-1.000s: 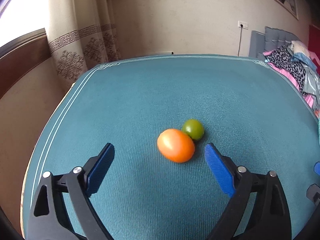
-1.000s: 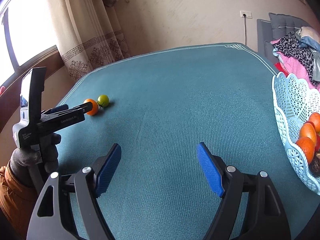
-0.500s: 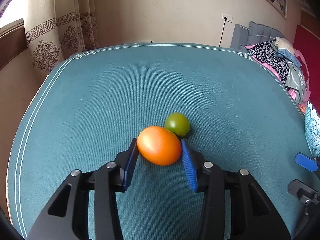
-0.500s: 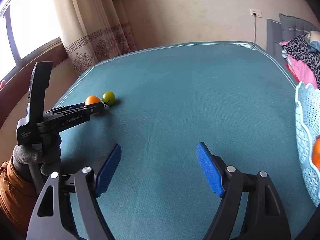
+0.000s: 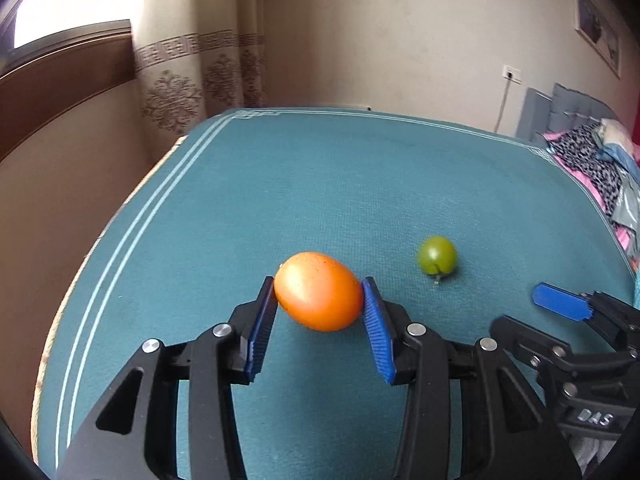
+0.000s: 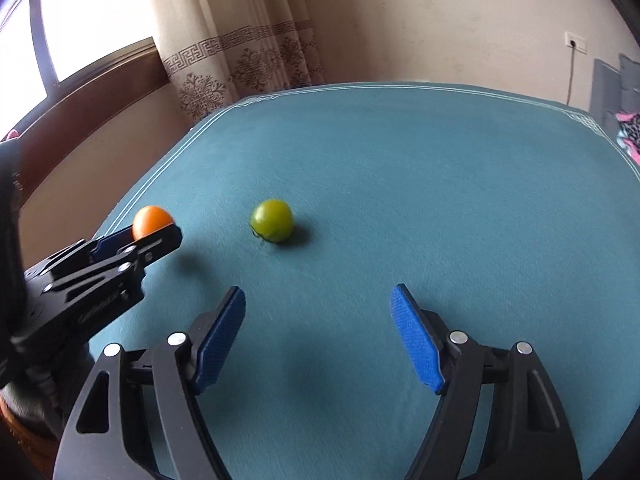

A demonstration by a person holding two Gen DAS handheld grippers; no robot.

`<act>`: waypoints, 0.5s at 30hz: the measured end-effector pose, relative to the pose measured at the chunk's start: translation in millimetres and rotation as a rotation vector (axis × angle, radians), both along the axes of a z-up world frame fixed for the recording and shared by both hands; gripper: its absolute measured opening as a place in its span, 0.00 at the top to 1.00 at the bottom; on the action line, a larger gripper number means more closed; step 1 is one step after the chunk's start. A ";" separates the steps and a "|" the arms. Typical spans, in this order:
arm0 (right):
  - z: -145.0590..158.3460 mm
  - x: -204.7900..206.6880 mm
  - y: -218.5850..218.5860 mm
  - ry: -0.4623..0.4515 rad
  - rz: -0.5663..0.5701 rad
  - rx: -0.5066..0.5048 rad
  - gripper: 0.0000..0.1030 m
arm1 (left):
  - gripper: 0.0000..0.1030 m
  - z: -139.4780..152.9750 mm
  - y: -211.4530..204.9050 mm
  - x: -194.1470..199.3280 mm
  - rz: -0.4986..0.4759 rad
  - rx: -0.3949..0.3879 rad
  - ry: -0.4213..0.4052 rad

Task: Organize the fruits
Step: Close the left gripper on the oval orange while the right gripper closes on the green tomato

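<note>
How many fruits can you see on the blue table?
2. The orange fruit is clamped in the left gripper, apparently lifted off the cloth. The green fruit sits alone on the table. More could be outside the pictures.

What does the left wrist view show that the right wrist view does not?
Only the left wrist view shows both blue pads pressed on the orange fruit, and the framed picture on the wall. Only the right wrist view shows the right tongs closing with nothing between them, plus a shadow under the held fruit. Both show the green fruit alone on the teal cloth, the left tongs and the curtain.
</note>
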State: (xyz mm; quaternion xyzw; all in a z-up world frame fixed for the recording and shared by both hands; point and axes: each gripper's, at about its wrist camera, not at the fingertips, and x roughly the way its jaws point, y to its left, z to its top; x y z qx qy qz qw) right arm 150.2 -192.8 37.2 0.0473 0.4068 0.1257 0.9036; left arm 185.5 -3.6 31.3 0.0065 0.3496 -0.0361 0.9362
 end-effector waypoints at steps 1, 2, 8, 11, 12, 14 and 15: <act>-0.9 6.6 5.6 0.003 0.009 -0.005 0.35 | 0.57 0.2 3.0 0.1 0.014 0.001 -0.002; -1.6 11.1 8.1 0.004 0.016 -0.005 0.37 | 0.57 0.3 5.8 -0.1 0.028 -0.002 -0.003; -2.9 39.7 21.6 0.010 0.040 0.008 0.48 | 0.57 -1.9 16.0 4.8 0.059 -0.031 0.017; -3.0 49.5 26.8 0.012 0.054 0.003 0.54 | 0.57 -1.8 17.3 5.5 0.064 -0.041 0.021; -3.2 52.2 28.4 0.014 0.057 0.004 0.56 | 0.57 -1.9 18.0 6.3 0.069 -0.044 0.024; -4.2 57.9 31.6 0.024 0.065 0.005 0.60 | 0.57 -2.5 19.9 7.4 0.075 -0.050 0.030; -4.9 60.0 32.7 0.027 0.068 0.006 0.62 | 0.57 -2.6 20.2 8.5 0.078 -0.053 0.032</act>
